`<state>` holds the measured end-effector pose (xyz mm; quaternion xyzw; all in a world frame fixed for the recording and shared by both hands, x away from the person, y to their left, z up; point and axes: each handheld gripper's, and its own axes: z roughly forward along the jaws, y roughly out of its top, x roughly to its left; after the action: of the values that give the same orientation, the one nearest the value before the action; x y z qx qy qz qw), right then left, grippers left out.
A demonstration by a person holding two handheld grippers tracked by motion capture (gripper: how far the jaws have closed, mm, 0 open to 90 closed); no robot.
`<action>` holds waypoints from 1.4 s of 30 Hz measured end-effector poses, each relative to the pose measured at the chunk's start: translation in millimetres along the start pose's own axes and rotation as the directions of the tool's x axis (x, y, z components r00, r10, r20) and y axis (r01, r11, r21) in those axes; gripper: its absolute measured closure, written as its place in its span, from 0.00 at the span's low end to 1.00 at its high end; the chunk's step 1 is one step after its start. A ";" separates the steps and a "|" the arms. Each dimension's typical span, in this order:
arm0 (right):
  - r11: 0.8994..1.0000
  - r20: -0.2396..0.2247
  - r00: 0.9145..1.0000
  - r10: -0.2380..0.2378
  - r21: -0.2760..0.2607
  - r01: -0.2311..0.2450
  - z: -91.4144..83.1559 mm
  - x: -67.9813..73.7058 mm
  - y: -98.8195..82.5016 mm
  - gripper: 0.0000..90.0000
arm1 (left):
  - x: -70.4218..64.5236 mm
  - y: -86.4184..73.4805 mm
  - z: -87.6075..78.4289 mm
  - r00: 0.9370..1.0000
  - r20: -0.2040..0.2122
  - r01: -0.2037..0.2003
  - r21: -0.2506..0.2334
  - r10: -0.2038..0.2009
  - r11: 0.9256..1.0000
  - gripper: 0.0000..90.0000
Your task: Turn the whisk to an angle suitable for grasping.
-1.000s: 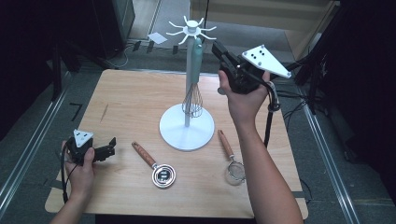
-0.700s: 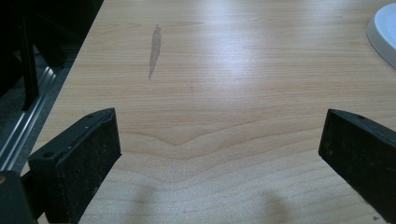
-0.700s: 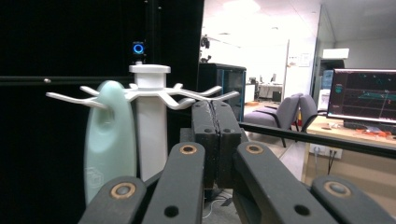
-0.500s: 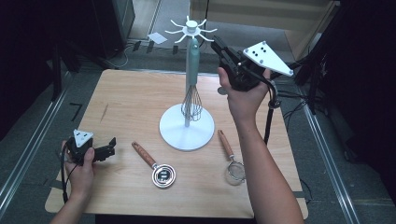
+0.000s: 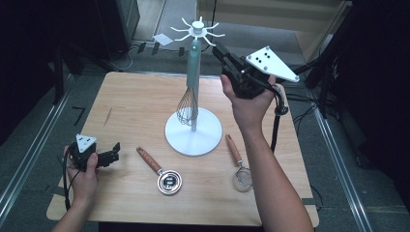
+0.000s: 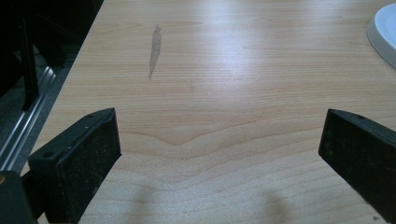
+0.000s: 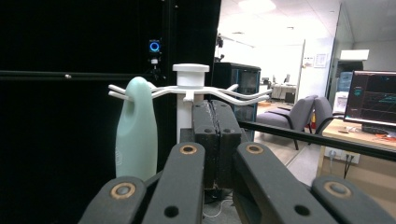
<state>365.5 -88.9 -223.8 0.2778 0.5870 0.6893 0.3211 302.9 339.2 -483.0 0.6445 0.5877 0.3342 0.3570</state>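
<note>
Room: dark around the bench, grey floor with cables at the far side; the right gripper view looks past the rack top into a lit office with chairs (image 7: 303, 116) and a monitor (image 7: 371, 99).

Bench (image 5: 135, 101): pale wood, one faint streak (image 6: 154, 49) near its left edge.

Rack (image 5: 194, 92): white, round base at bench centre, upright post, hook arms spread at the top.

Whisk (image 5: 191, 79): hangs from a rack hook by its pale green handle, wire head down, just above the base. In the right gripper view the handle (image 7: 135, 135) is left of the post.

Right gripper (image 5: 218, 50): held up in the hand at the far right, level with the rack's top. Fingers (image 7: 205, 135) clenched together, nothing between them. Tips just right of the hook arms and whisk handle, near but apart.

Left gripper (image 5: 114, 154): low at the near left corner, in the hand. Fingers (image 6: 88, 158) released, spread wide over bare wood, well apart from the whisk.

Cup (image 5: 162, 173): metal, brown handle, flat on the bench near of the base, left.

Strainer (image 5: 240, 166): small, brown handle, near of the base, right.
</note>
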 end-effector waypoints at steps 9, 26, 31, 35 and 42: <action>1.000 -0.012 1.000 -0.005 0.002 0.005 -0.4 5.4 0.7 1.00 | -0.1 -0.1 0.1 1.000 -0.001 0.000 -0.002 0.000 1.000 0.00; 0.965 0.057 0.998 -0.041 0.260 0.025 -23.0 -3.8 -24.0 0.78 | -0.5 -0.2 0.0 1.000 -0.001 0.000 -0.002 0.000 1.000 0.00; 0.928 0.067 0.998 -0.006 0.372 -0.020 -25.9 -12.8 -45.5 0.71 | -0.3 -0.3 -0.4 1.000 0.000 -0.001 -0.002 0.001 1.000 0.00; 0.902 0.096 0.995 -0.008 0.430 -0.034 -30.3 -19.8 -67.4 0.66 | -0.3 -0.6 -0.2 1.000 0.001 0.003 -0.012 -0.003 1.000 0.00; 0.846 0.138 0.990 0.029 0.525 -0.098 -38.6 -33.6 -100.8 0.58 | -0.6 -0.5 -0.6 1.000 -0.002 -0.001 -0.009 0.001 1.000 0.00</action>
<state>369.3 -128.5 -329.7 0.4174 0.7235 0.4921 0.2453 302.1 338.6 -483.2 0.6430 0.5863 0.3377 0.3590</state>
